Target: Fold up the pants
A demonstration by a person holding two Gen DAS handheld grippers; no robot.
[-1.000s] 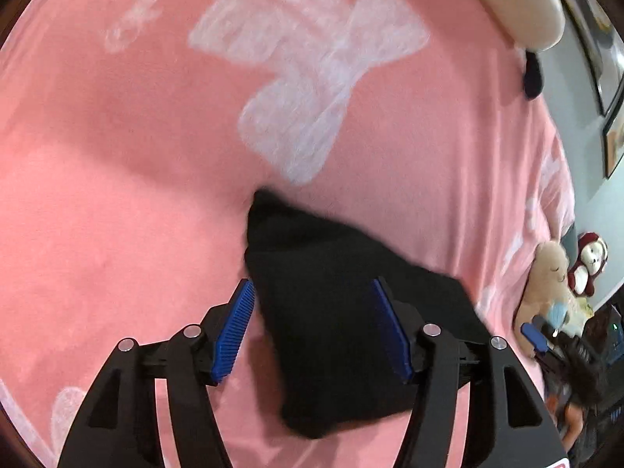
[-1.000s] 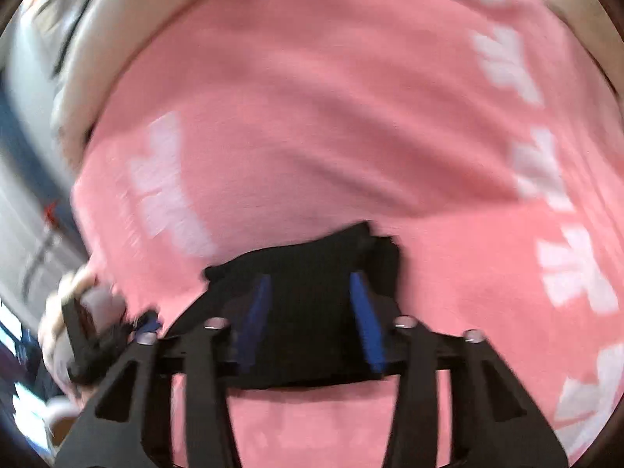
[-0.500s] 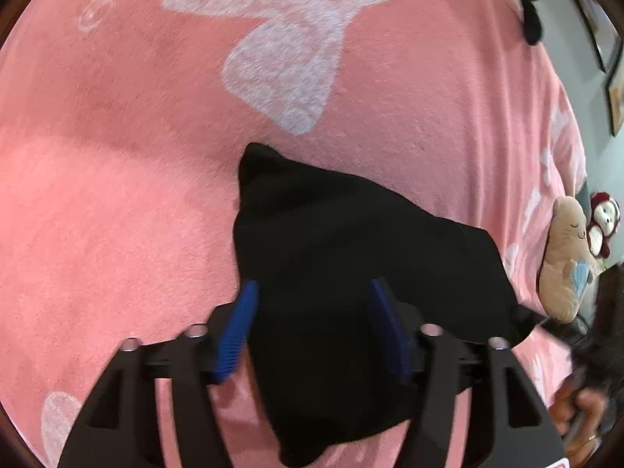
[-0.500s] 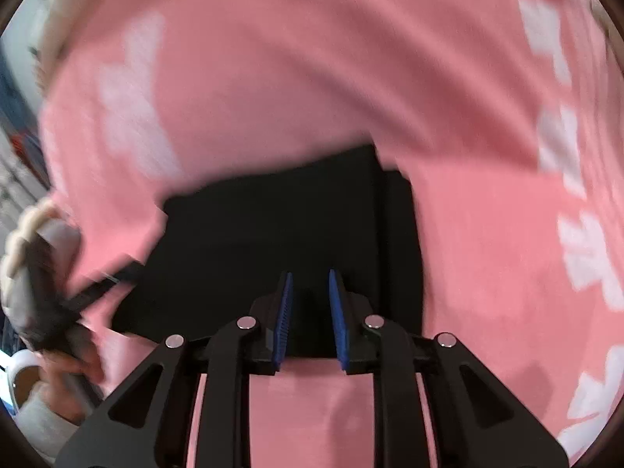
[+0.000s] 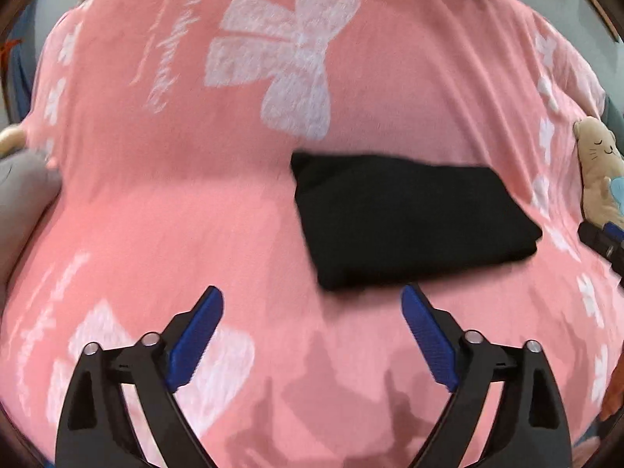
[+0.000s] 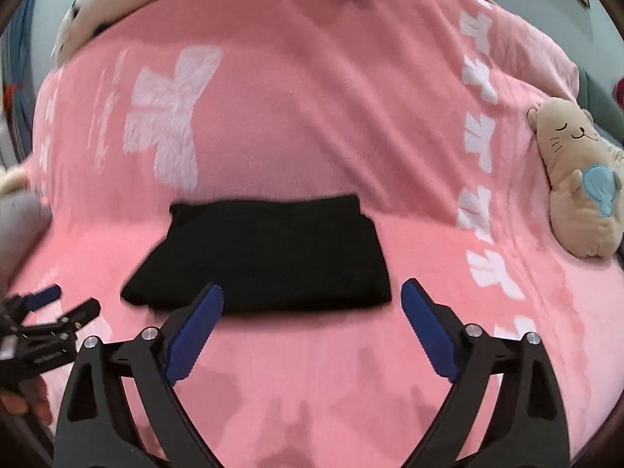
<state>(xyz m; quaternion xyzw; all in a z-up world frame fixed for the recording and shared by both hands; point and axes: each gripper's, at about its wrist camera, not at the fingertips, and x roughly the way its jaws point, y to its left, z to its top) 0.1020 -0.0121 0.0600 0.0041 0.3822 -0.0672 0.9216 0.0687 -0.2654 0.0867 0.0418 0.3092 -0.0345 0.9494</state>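
The black pants lie folded into a compact rectangle on the pink blanket. In the right wrist view the same pants sit just beyond the fingertips. My left gripper hovers short of the bundle's near edge, its jaws opening wide with nothing between them. My right gripper is likewise pulled back from the bundle, jaws opening wide and holding nothing. The left gripper also shows at the left edge of the right wrist view, held by a hand.
A tan plush animal lies at the blanket's right edge, also seen as a plush in the left wrist view. A white pillow with black spots lies at the far end. A grey cushion sits left.
Both grippers have let go of the pants, opened wide and drawn back toward the near side. The bundle now lies flat and apart from both.
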